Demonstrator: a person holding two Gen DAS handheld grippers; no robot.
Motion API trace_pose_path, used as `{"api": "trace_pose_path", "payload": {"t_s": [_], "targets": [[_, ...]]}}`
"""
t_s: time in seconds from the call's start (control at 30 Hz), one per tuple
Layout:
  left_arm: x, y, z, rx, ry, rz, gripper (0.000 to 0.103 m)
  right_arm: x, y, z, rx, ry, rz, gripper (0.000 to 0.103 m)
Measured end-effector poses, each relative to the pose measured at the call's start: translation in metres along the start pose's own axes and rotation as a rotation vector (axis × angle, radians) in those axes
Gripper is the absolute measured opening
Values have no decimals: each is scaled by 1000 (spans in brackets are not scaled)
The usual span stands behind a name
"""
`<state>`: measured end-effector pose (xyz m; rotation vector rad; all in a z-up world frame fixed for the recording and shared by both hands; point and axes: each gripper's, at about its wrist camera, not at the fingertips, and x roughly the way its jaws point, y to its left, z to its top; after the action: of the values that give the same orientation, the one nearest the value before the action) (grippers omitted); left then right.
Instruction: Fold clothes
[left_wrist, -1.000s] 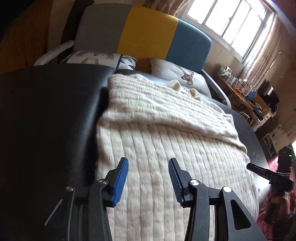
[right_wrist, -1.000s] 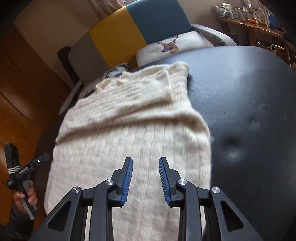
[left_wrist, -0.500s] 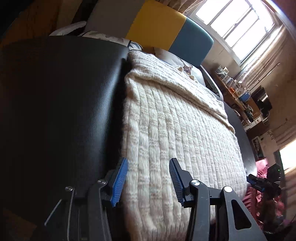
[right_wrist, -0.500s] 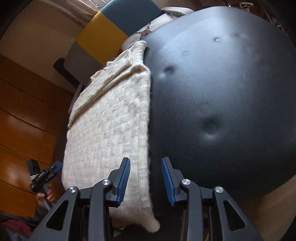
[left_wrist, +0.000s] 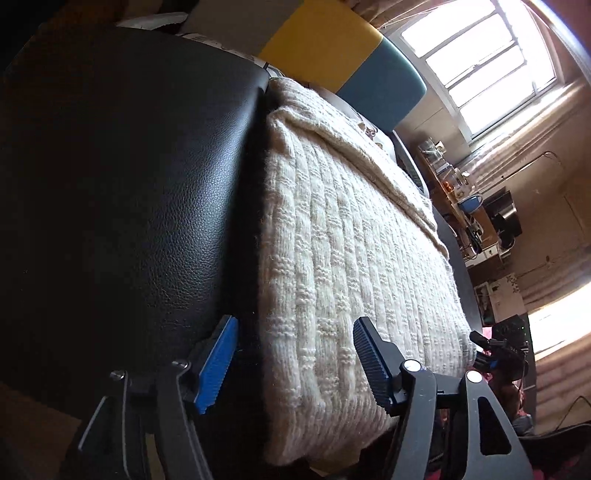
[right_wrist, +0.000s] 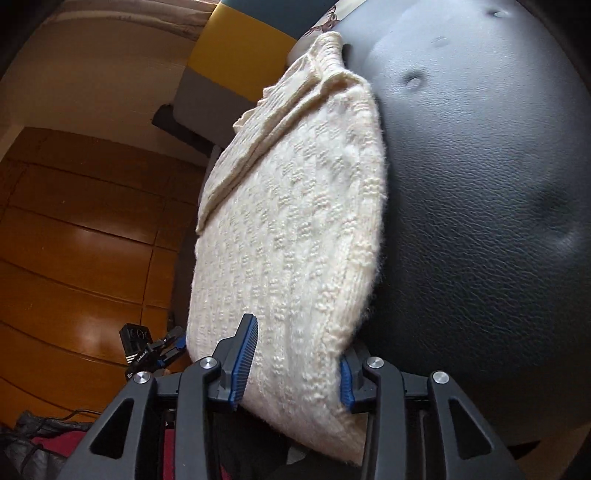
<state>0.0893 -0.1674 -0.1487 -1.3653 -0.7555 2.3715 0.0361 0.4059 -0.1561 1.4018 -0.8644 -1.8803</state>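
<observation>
Right now the cream, chunky cable-knit sweater (left_wrist: 354, 266) lies folded into a long rectangle on the black padded leather surface (left_wrist: 129, 184), its near hem hanging a little over the front edge. A folded-over layer shows at its far end, toward the grey, yellow and teal upholstered chair back (left_wrist: 332, 48).

From the left wrist view, the left gripper (left_wrist: 295, 365) sits low at the near left corner of the sweater, jaws spread wide. Its blue ribbed pads (left_wrist: 218, 363) stand either side of the knit's left edge, one over the bare leather, the other over the wool. Nothing is pinched between them that I can see.

From the right wrist view, the right gripper (right_wrist: 291, 369) is at the near right corner, also parted, with the sweater's (right_wrist: 295, 229) corner lying between the two fingers. The right-hand pad is mostly hidden behind the fabric edge, so whether it touches the wool I cannot tell; the jaws have not come together on it.

Off to the side, over the polished wooden floor (right_wrist: 74, 240), the other gripper appears small at each picture's edge. A bright window (left_wrist: 480, 55) lights the room beyond.
</observation>
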Motion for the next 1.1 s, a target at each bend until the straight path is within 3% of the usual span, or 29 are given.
{"api": "trace_pose_path", "payload": {"t_s": [0.13, 0.23, 0.3, 0.33, 0.37, 0.5, 0.57, 0.67, 0.8, 0.87, 0.93, 1.0, 1.03, 1.1], "targets": [[1, -8, -2, 51, 25, -60, 65, 12, 9, 3, -34, 27, 14, 48], [2, -12, -3, 61, 35, -62, 64, 12, 10, 0, -42, 22, 28, 50], [3, -8, -6, 19, 72, -101, 47, 12, 10, -2, -54, 10, 32, 50], [4, -5, -7, -6, 93, -123, 18, 14, 12, -2, -70, 2, 27, 50], [8, -3, -9, -31, 115, -134, 13, 16, 15, -3, -89, -6, 19, 50], [15, -14, -10, -11, 99, -105, 16, 19, 22, -10, -168, -39, 0, 50], [16, -19, -6, -2, 76, -97, 24, 20, 24, -13, -198, -54, -3, 50], [20, -27, -2, 22, 39, -76, 28, 20, 25, -16, -211, -66, -14, 50], [26, -30, 2, 11, 62, -72, 27, 14, 29, -24, -245, -83, -62, 50], [27, -30, 5, -6, 83, -46, 17, 12, 30, -27, -249, -84, -78, 50], [28, -29, 7, -18, 92, -30, 16, 11, 28, -25, -215, -69, -80, 50], [27, -33, 6, 13, 88, -2, 14, 8, 20, -20, -144, -53, -93, 35], [26, -36, 5, 34, 84, 17, 12, 7, 17, -19, -125, -49, -112, 17], [25, -42, 1, 76, 75, 49, 10, 5, 14, -23, -129, -62, -122, 12]]}}
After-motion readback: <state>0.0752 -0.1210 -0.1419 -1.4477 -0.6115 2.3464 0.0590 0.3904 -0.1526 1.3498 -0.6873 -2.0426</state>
